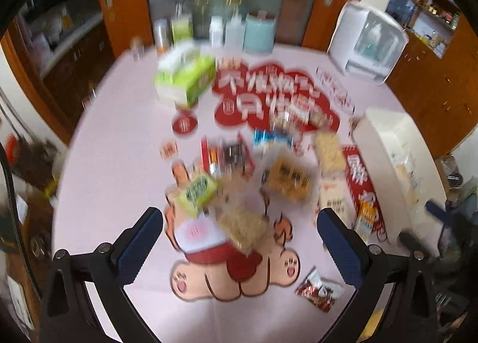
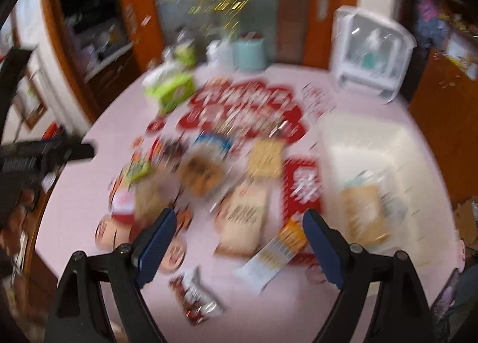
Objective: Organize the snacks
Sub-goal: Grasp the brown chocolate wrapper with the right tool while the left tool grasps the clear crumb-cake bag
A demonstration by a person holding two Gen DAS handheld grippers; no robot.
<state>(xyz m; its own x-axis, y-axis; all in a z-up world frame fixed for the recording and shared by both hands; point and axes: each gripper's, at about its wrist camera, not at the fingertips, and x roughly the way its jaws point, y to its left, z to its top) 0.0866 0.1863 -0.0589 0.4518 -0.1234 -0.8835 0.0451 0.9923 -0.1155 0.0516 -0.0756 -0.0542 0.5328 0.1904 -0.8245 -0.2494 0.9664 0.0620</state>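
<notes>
Snacks (image 1: 236, 175) lie scattered mid-table on the pink cloth (image 1: 119, 163), blurred, seemingly wrapped packets. Nearest, the left gripper (image 1: 240, 223) and right gripper (image 2: 237, 225) hover with fingers apart, empty. Farther right sits a white bin (image 1: 388, 145).

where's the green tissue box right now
The green tissue box sits at the far left of the table in both views, just left of the red printed mat and in front of the row of bottles.
</notes>
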